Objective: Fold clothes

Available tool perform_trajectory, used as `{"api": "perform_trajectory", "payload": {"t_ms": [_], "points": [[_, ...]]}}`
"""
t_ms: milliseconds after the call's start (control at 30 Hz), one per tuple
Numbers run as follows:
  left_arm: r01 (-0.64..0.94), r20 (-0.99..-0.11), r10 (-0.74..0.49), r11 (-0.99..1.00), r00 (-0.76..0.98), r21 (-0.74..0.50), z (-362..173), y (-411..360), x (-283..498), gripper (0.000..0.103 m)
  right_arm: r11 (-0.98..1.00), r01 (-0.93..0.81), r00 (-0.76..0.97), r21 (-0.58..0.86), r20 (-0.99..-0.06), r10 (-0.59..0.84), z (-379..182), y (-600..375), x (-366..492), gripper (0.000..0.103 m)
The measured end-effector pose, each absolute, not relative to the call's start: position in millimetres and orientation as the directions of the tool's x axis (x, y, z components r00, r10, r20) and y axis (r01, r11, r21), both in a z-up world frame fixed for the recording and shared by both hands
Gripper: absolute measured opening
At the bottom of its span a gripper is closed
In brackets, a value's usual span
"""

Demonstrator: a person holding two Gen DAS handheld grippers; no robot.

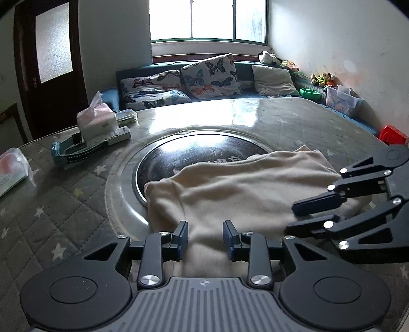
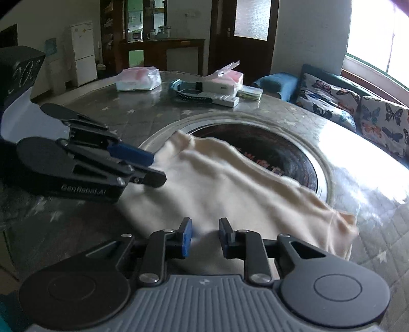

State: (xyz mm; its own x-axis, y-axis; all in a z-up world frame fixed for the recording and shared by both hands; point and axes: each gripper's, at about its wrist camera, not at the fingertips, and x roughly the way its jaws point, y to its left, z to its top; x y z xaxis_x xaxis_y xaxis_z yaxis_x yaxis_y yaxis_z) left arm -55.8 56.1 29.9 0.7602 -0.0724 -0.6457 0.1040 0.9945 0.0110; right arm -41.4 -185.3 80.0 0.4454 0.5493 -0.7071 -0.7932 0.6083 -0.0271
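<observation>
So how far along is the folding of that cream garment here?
Done: the cream garment lies on the table in a rough, wrinkled rectangle, seemingly folded once. In hand: nothing gripped; left gripper and right gripper both stand open over its near edge. Left: further folds and smoothing.

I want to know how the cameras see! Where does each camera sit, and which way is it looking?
Left wrist view: sits on the left gripper, looking across the cream garment toward the window and butterfly pillows; the right gripper shows at right.
Right wrist view: sits on the right gripper, looking over the garment toward a fridge and door; the left gripper shows at left.
Both share the garment, the round table, tissue box and pillows.
</observation>
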Motion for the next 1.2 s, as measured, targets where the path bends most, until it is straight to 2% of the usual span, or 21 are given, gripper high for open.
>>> {"api": "perform_trajectory", "payload": {"t_ms": [200, 400, 533, 733, 933, 1200], "points": [[0.085, -0.646, -0.059, 0.996, 0.761, 0.008, 25, 62, -69, 0.034, 0.666, -0.746, 0.496, -0.007, -0.674, 0.547, 89, -211, -42, 0.023], [0.074, -0.653, -0.055, 0.997, 0.756, 0.001, 21, 63, -74, 0.034, 0.759, -0.650, 0.557, -0.015, -0.690, 0.463, 80, -248, -26, 0.024], [0.083, -0.656, -0.064, 0.997, 0.752, -0.003, 20, 62, -78, 0.034, 0.781, -0.625, 0.559, 0.011, -0.692, 0.456, 75, -270, -28, 0.025], [0.100, -0.663, -0.092, 0.995, 0.743, -0.026, 19, 64, -84, 0.034, 0.763, -0.644, 0.570, -0.051, -0.697, 0.435, 70, -268, -42, 0.025], [0.116, -0.667, -0.102, 0.993, 0.738, -0.024, 23, 65, -89, 0.034, 0.770, -0.639, 0.551, -0.005, -0.702, 0.452, 77, -274, -40, 0.024], [0.104, -0.611, -0.096, 0.994, 0.786, -0.022, 47, 66, -85, 0.034, 0.773, -0.633, 0.573, 0.035, -0.651, 0.499, 92, -262, -14, 0.025]]}}
